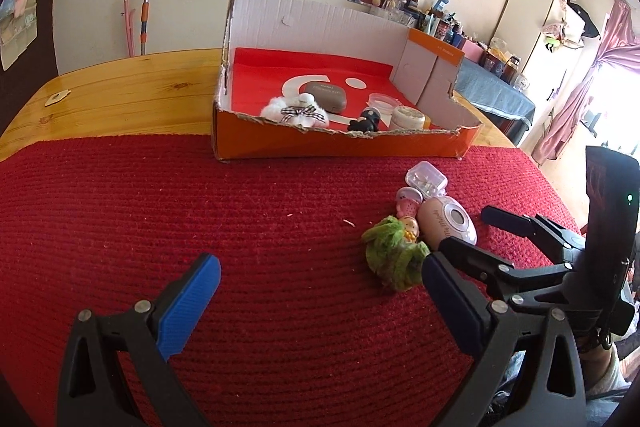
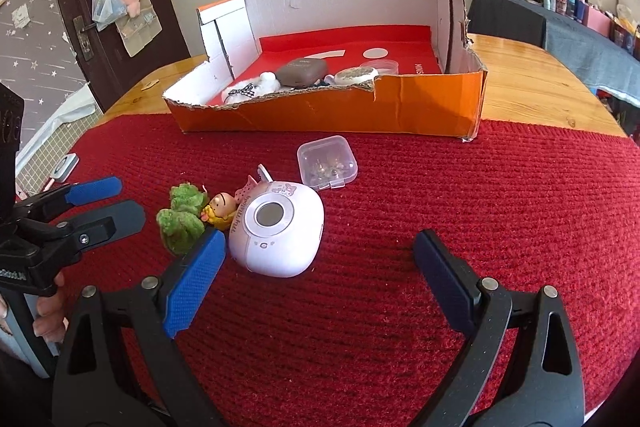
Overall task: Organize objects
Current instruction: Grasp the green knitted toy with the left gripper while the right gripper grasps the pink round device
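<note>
Your left gripper hangs wide open and empty over the red knitted mat, with bare mat between its blue pads. The loose cluster lies ahead and to its right: a fuzzy green plush toy, touching the small yellow-and-pink figurine beside it, then the pale pink oval gadget with a round grey window.

That pink gadget is the piece your next move likely turns on. Your right gripper, also spread wide and holding nothing, has its left pad just beside the gadget's near-left edge (touching or not, I cannot tell), so the gadget sits left of centre in the gap. Its long axis runs slantwise, near-left to far-right. The right hand is the nearer.

Further right and beyond lies the clear square plastic box of small trinkets, apart from the gadget. Behind everything stands the torn orange cardboard tray on the wooden worktop, already holding several items; its ragged front wall stands between cluster and tray floor.
</note>
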Demonstrator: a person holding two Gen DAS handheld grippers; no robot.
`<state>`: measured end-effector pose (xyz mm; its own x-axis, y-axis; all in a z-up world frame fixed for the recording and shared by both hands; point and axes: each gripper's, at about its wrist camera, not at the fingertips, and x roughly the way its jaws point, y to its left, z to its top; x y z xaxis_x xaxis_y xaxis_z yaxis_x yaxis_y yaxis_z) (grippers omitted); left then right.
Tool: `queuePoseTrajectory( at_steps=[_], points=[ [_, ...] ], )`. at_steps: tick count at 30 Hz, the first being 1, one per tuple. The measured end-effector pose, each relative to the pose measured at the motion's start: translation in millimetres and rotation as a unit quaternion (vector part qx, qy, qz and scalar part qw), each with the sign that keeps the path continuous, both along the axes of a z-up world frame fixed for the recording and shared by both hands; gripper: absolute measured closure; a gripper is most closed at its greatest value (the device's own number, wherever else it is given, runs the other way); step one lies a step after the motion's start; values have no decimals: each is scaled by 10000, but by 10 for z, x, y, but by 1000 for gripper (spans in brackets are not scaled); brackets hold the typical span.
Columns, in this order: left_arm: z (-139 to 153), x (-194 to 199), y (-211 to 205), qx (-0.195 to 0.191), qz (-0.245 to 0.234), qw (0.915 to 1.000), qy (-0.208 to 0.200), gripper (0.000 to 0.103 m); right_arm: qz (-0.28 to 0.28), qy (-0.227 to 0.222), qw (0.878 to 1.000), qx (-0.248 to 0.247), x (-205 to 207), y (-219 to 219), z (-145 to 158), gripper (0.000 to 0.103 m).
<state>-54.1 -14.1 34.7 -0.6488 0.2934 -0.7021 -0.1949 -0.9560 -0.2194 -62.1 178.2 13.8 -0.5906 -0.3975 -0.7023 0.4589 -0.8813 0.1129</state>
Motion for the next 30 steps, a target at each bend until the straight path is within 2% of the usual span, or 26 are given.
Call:
queuePoseTrajectory(
  at_steps=[7, 11, 16, 21, 25, 30],
  points=[
    [-62, -14, 195, -143, -356, 9992, -145, 0, -373, 18, 9993, 53, -71, 194, 15, 6],
    [-119, -78, 266, -315, -344, 9987, -208, 0, -548, -37, 9985, 30, -129, 382, 38, 6],
    [-114, -185, 187, -431, -166, 9987, -226, 0, -451, -119, 9987, -214, -167, 512, 98, 6],
    [-82, -279, 36, -596, 77, 9980, -171, 0, -381, -87, 9990, -215, -182, 530, 121, 6],
    [-89, -333, -16, -617, 51, 9979, -204, 0, -167, -67, 9998, -89, -171, 438, 109, 7],
    [-108, -328, 95, -734, -213, 9969, -175, 1, 46, 117, 9991, 398, -170, 260, 86, 7]
  ],
)
